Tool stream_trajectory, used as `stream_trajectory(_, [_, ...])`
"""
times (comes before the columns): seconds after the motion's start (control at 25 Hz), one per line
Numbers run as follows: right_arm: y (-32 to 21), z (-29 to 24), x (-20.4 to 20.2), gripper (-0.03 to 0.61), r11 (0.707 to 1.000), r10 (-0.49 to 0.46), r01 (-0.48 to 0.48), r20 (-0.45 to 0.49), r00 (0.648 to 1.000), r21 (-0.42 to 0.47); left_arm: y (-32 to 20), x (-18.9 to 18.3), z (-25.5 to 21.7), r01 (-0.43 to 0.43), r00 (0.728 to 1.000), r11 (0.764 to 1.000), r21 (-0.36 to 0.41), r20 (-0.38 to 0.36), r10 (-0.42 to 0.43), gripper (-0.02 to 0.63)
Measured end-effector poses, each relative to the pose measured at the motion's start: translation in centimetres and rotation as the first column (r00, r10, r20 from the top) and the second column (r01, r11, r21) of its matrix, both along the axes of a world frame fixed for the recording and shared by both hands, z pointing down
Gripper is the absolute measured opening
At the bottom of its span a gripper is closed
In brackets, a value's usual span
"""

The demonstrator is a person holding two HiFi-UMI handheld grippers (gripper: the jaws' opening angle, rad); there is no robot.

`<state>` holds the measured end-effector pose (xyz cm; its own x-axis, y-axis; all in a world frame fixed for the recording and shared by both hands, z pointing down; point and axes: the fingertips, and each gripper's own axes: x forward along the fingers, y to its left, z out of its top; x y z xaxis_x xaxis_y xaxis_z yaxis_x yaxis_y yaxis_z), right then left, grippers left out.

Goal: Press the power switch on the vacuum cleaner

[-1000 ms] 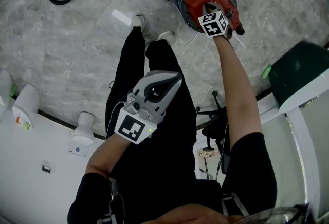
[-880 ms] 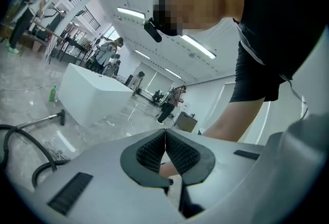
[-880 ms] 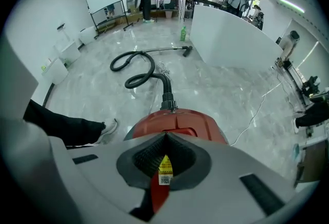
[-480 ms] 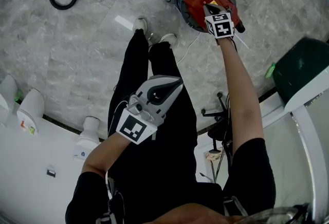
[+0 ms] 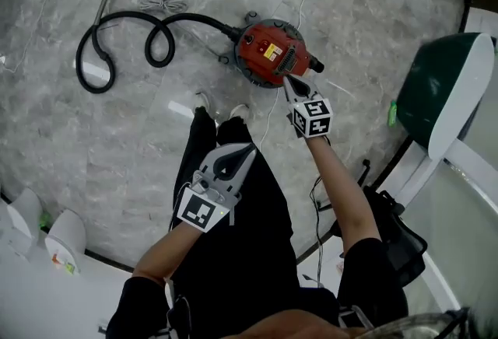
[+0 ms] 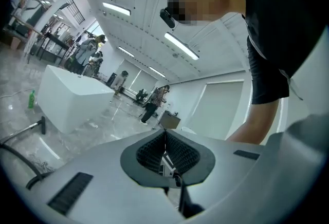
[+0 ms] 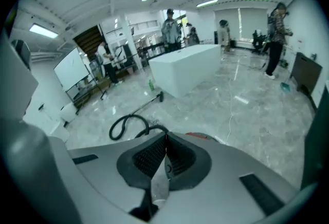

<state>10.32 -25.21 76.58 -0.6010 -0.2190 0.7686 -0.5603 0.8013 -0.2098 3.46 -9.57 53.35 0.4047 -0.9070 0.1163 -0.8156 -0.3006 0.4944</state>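
Right arm outstretched, right gripper (image 5: 289,83) pinched closed, empty, beside round red vacuum cleaner (image 5: 263,50) with looped black hose (image 5: 124,38); left gripper (image 5: 244,151) likewise closed.

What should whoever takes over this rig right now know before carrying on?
Left gripper: jaws shut, empty, held over the person's legs, away from the job.
Right gripper: jaws shut, empty, tip pointing at the near edge of the red vacuum cleaner on the floor; contact unclear.
Hose lies looped on the floor to the vacuum's left.
Done: cannot tell whether the switch has been pressed.
Left: check that; if not, press the switch on the vacuum's top with the right tip.
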Motion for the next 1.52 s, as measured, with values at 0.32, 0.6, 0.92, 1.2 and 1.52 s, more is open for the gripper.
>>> stream_trajectory(0.32, [2.0,-19.0,0.9,0.017,0.947,0.153,-0.196,0.181,0.972,0.254,0.8,-0.9,-7.8,-0.062,0.997,0.996,0.061,0.046,0.059,0.018])
stream_trajectory(0.6, [8.8,-33.0,1.9,0.017,0.853,0.252,-0.388,0.375,0.892,0.35,1.9,0.4,-14.6,-0.132,0.991,0.984,0.119,0.055,0.126,0.018])
stream_trajectory(0.92, [12.7,-42.1,1.8,0.017,0.78,0.239,-0.462,0.481,0.843,0.422,0.4,-0.7,-19.5,-0.126,0.99,0.972,0.199,0.094,0.109,0.018])
stream_trajectory(1.2, [12.1,-45.1,2.1,0.017,0.728,0.231,-0.502,0.522,0.821,0.467,-0.2,-1.0,-21.2,-0.134,0.985,0.966,0.222,0.134,0.106,0.018])
stream_trajectory(1.52, [12.4,-45.9,1.9,0.015,0.682,0.26,-0.551,0.545,0.797,0.481,-0.1,0.0,-21.7,-0.173,0.977,0.952,0.254,0.165,0.134,0.018])
